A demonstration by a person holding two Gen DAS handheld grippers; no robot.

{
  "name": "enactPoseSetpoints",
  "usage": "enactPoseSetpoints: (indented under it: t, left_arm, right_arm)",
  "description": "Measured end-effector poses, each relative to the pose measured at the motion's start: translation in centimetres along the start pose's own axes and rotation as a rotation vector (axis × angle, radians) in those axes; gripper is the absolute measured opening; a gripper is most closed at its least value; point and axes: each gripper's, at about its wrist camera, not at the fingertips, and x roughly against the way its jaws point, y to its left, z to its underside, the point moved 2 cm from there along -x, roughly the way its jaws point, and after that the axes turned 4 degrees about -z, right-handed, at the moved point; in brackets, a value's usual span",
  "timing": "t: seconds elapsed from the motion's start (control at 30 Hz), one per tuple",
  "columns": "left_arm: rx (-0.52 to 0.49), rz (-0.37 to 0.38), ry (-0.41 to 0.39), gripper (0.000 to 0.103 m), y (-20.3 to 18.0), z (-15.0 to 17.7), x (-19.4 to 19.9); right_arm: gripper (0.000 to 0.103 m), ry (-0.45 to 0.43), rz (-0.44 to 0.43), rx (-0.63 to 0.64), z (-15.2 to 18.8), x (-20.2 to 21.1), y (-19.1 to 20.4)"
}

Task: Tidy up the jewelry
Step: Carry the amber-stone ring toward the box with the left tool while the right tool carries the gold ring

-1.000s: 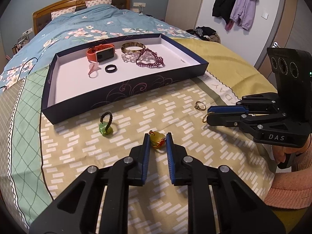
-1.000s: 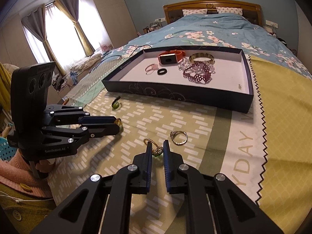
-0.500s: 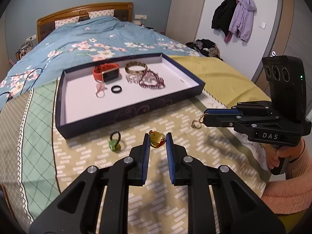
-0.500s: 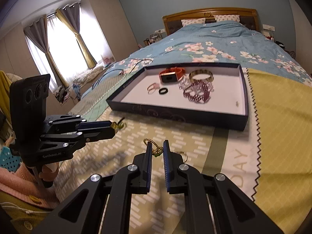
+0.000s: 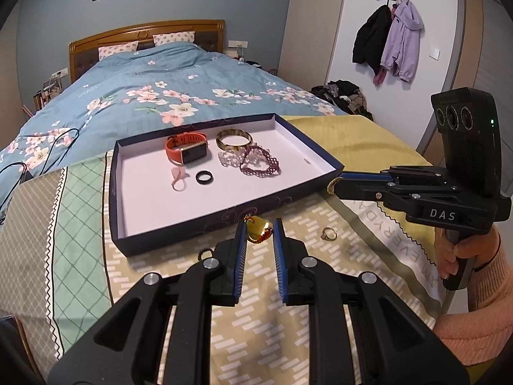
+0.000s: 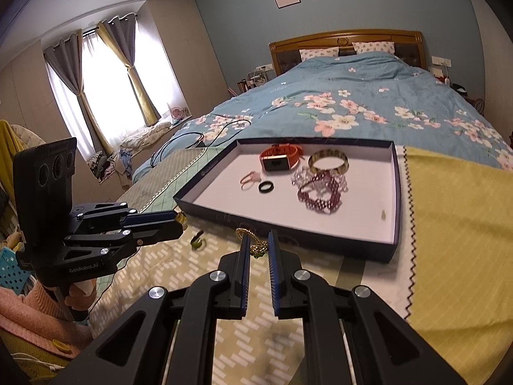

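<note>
We are pinching an amber pendant (image 5: 258, 230) in the left gripper (image 5: 259, 234) and a gold chain (image 6: 253, 240) in the right gripper (image 6: 256, 244), both fingers nearly closed, before the tray (image 5: 224, 221). Six pieces are lying inside; two rings are waiting outside.

The tray (image 5: 320, 157) lies on the bed; inside, the watch (image 5: 187, 150) lies at ten o'clock from the ring (image 5: 204, 177).
</note>
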Motion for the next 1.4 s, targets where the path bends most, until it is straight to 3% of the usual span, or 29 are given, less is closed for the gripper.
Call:
enactPoseSetpoints:
  t: [1.4]
  left_arm:
    - [-0.012, -0.093, -0.019, 0.017, 2.6, -4.6, -3.4]
  right_arm:
    - [0.009, 0.025, 0.054, 0.035, -5.1, -4.7, -3.0]
